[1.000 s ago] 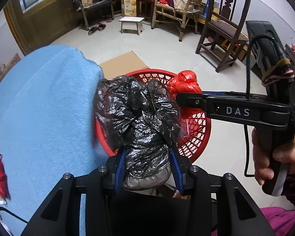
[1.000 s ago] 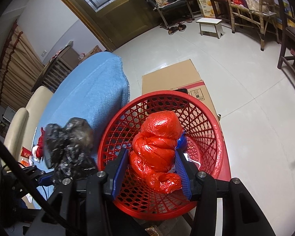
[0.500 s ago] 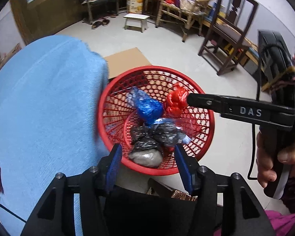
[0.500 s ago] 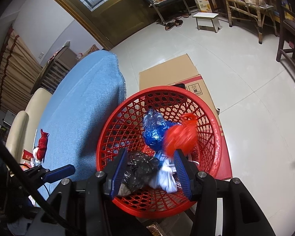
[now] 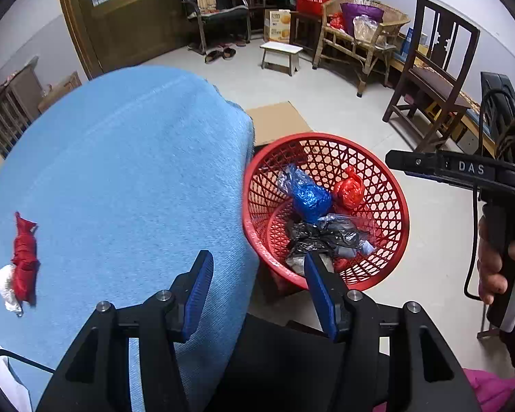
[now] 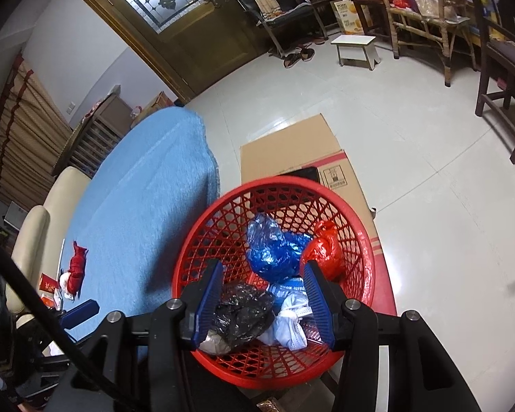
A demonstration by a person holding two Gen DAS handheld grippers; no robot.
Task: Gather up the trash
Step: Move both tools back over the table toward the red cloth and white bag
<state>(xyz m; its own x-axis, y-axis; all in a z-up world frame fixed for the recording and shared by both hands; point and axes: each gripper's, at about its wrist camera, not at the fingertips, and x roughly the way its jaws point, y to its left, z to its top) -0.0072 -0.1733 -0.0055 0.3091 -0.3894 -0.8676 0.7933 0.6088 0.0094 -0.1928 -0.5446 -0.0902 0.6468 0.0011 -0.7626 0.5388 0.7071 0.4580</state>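
A red lattice basket stands on the floor beside the blue-covered table. Inside lie a black bag, a blue bag, a red bag and white wrapping. My left gripper is open and empty over the table edge, next to the basket. My right gripper is open and empty just above the basket. A red bag with a white piece lies on the blue cloth at the left.
The blue cloth covers the table. Flat cardboard lies on the floor behind the basket. A wooden chair, a wicker bench and a small stool stand farther back. A cream sofa arm is at the left.
Both grippers opened. The black bag fell from the left and the red bag from the right into the basket. My left gripper has swung left, toward the table.
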